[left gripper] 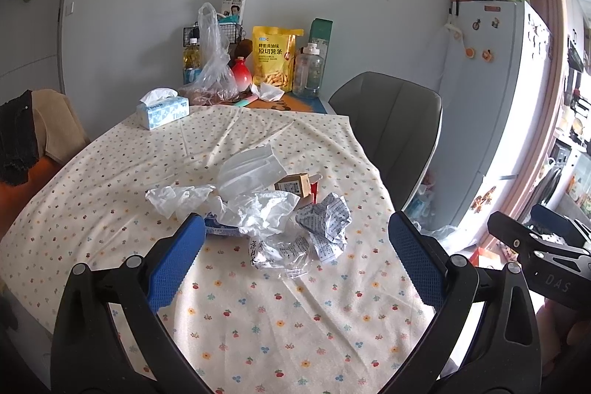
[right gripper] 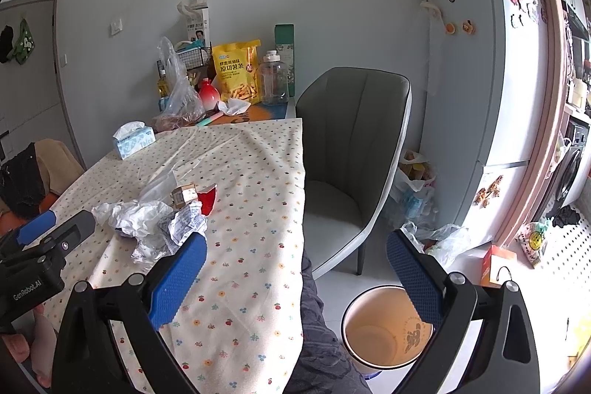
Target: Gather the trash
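Note:
A pile of trash lies mid-table on the flowered cloth: a crumpled white plastic bag point(left gripper: 255, 205), a crumpled printed paper point(left gripper: 328, 224), a clear printed wrapper point(left gripper: 280, 253), a face mask point(left gripper: 251, 168), a small brown box point(left gripper: 295, 185) and a red scrap point(right gripper: 207, 200). My left gripper point(left gripper: 295, 257) is open, just short of the pile, its jaws on either side of the wrapper. My right gripper point(right gripper: 295, 272) is open and empty over the table's right edge, above a round bin point(right gripper: 384, 327) on the floor. The pile also shows in the right wrist view point(right gripper: 147, 220).
A tissue box point(left gripper: 162, 111) stands at the back left. Bottles, a yellow snack bag point(left gripper: 273, 58) and a plastic bag crowd the far end. A grey chair point(right gripper: 354, 150) stands beside the table, a fridge point(right gripper: 487, 80) behind it. Bags lie on the floor.

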